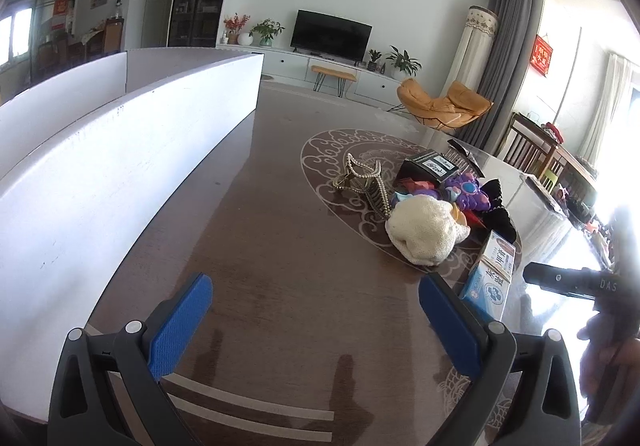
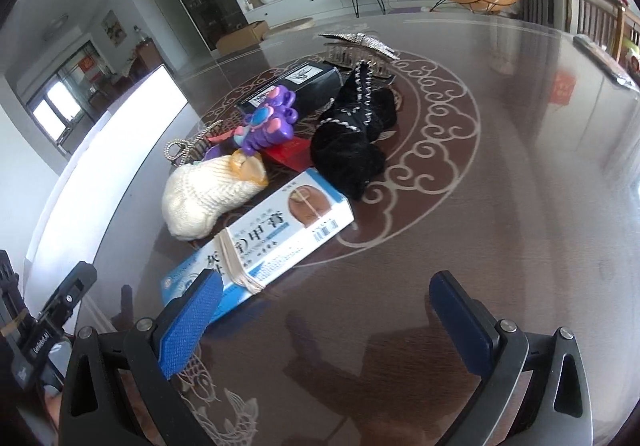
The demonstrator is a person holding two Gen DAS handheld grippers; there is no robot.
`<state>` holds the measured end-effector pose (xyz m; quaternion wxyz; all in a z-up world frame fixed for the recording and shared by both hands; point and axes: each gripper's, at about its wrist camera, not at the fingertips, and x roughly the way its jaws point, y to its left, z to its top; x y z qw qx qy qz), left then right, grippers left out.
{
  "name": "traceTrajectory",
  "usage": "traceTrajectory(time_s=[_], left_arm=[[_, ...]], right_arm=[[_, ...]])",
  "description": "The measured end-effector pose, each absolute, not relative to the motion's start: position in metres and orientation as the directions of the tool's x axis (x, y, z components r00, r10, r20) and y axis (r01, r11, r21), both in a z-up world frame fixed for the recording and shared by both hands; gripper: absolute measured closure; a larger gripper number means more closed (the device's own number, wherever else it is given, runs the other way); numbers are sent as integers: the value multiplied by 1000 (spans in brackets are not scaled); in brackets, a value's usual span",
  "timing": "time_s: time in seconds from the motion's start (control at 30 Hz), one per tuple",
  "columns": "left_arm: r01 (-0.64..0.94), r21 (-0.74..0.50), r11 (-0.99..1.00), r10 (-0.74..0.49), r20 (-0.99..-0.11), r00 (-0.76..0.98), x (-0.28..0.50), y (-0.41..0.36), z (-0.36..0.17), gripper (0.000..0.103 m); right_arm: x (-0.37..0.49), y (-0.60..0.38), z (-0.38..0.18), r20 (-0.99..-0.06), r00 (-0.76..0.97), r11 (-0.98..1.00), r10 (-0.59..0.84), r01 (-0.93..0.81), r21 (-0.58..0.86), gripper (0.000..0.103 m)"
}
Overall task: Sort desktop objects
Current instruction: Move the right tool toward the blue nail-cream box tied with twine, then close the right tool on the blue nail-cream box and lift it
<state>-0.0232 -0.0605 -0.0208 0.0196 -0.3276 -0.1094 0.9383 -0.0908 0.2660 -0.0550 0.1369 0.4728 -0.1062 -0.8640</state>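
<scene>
A pile of small things lies on the dark glass-topped table (image 1: 280,246): a cream knitted pouch (image 1: 424,232) (image 2: 208,194), a purple toy (image 1: 468,192) (image 2: 268,122), a black knitted item (image 2: 352,130) (image 1: 498,206), a black box (image 1: 430,166) (image 2: 296,86), a pearl hair claw (image 1: 366,182) and a blue-and-white medicine box (image 2: 264,238) (image 1: 490,278) bound with rubber bands. My left gripper (image 1: 316,314) hovers open over bare table, left of the pile. My right gripper (image 2: 328,322) is open too, its left finger (image 2: 188,322) just in front of the medicine box's near end.
A long white open box (image 1: 120,150) (image 2: 108,158) stands along the table's left side. A silver hair clip (image 2: 360,42) lies behind the pile. A chair (image 1: 528,150) stands at the far right edge. A hand (image 1: 608,358) holds the right gripper's handle.
</scene>
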Motion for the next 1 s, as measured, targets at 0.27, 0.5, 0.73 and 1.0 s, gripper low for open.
traceTrajectory(time_s=[0.27,0.5,0.73,1.0], left_arm=[[60,-238,-970,96,-593,-800,-20,-71,-18,0],[64,-254,-965,102,-589,-802,-19,-73,-20,0],[41,-241,-970,115,-598,-793,-21,-66,-21,0],[35,-242,-970,122,-603,-788,-21,-62,-23,0]], right_arm=[[-123,208,-57,-823,-503,-963,-264,92,253,0],[-120,187,-70,-858,-501,-993,-116,67,95,0],[-112,181,-74,-847,-525,-995,-82,98,36,0],[-109,173,-83,-839,-539,-990,-72,143,-7,0]])
